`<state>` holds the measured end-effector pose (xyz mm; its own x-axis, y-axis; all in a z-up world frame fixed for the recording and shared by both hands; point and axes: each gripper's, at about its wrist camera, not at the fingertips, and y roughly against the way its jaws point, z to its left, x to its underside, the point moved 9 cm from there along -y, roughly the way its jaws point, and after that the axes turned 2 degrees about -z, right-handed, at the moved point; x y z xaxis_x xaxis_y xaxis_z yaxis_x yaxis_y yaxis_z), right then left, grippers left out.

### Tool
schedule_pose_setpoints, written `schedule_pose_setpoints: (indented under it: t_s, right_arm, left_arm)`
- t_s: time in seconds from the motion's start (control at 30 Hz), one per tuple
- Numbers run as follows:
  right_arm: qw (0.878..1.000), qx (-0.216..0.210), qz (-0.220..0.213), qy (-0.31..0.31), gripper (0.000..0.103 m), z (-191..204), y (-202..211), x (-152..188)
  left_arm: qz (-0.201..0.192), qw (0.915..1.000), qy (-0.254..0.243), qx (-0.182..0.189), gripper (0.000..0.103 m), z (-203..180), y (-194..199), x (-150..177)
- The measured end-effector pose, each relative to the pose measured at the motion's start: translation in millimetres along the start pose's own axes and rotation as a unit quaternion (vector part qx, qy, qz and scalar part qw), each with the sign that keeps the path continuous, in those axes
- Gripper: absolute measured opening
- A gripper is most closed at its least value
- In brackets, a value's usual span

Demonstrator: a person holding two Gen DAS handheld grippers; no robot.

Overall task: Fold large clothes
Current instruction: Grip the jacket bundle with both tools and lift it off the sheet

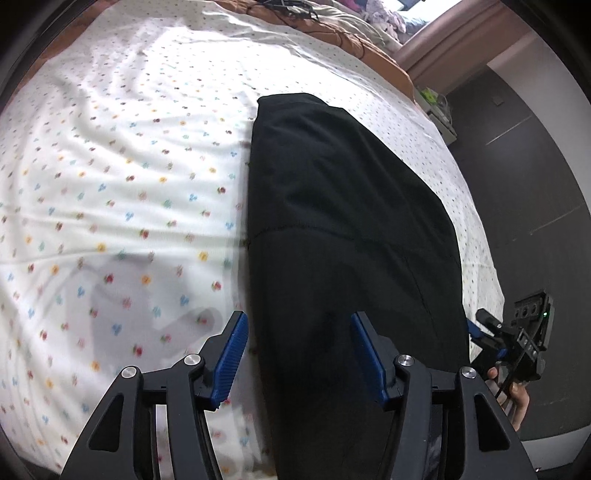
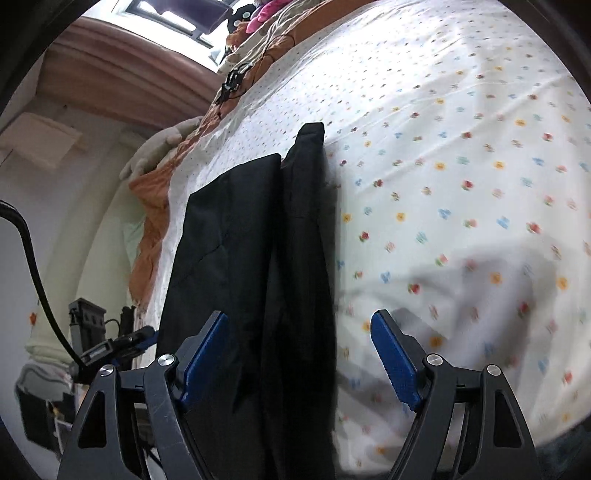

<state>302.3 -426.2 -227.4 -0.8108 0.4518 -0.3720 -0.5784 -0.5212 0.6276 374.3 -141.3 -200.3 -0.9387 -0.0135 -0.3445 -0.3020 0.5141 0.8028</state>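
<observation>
Left gripper (image 1: 299,356) has its jaws spread, holding nothing, over the black trousers (image 1: 343,229) lying mid-frame on the flowery sheet (image 1: 110,184). Loads of bare sheet at left. Right gripper (image 2: 301,360) is spread too; only its view shows two separate legs, near the bed's left edge.

You see bright daylight from a window (image 2: 166,18) wash out the far floral bedsheet (image 1: 110,166) into glare. Soft grey tool shadows fall on the near sheet in both views. The black garment (image 1: 332,221) reads nearly featureless. Fisheye curvature bends the edges, dark vignette rings each corner, and motion blur smears the nearest flowers.
</observation>
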Motion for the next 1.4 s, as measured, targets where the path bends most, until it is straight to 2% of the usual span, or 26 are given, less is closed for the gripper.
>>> schedule_pose_setpoints:
  t_s: [0.13,0.3,0.53,0.63,0.73,0.87,0.93,1.07,1.2,1.4]
  right_arm:
    - [1.000,-0.014,0.011,-0.011,0.079,-5.7,-20.0,-11.2]
    - [0.997,-0.066,0.022,-0.035,0.079,-2.7,-42.4,-32.2]
    - [0.995,-0.084,0.052,-0.025,0.079,12.1,-69.8,-50.6]
    - [0.994,-0.089,0.059,-0.015,0.076,19.3,-80.8,-56.9]
    - [0.993,-0.093,0.068,-0.020,0.065,20.5,-90.7,-61.3]
    - [0.992,-0.094,0.081,-0.024,0.039,19.9,-97.5,-63.3]
    - [0.992,-0.093,0.082,-0.018,0.032,22.4,-98.3,-61.6]
    - [0.994,-0.090,0.062,0.000,0.021,30.9,-86.3,-62.9]
    - [0.995,-0.083,0.039,0.035,0.018,57.3,-74.7,-68.0]
    - [0.995,-0.073,0.014,0.071,0.015,88.1,-45.2,-66.6]
  left_arm:
    - [0.007,0.9999,0.004,-0.006,0.059,-0.3,-21.4,-19.2]
    - [0.014,0.9996,0.005,-0.023,0.059,2.7,-42.0,-36.8]
    - [0.012,0.9993,0.018,-0.030,0.059,7.9,-58.5,-60.3]
    - [0.010,0.9992,0.025,-0.029,0.059,11.6,-64.8,-71.1]
    - [0.009,0.9992,0.025,-0.029,0.060,14.1,-71.3,-80.6]
    - [0.006,0.9991,0.035,-0.025,0.061,16.1,-78.2,-92.0]
    - [0.005,0.9987,0.043,-0.026,0.061,16.8,-80.4,-96.2]
    - [-0.004,0.9986,0.037,-0.037,0.045,12.4,-73.1,-95.3]
    - [-0.023,0.9986,0.022,-0.043,0.029,4.9,-58.4,-94.4]
    - [-0.053,0.9981,0.008,-0.032,0.020,-8.7,-23.0,-94.3]
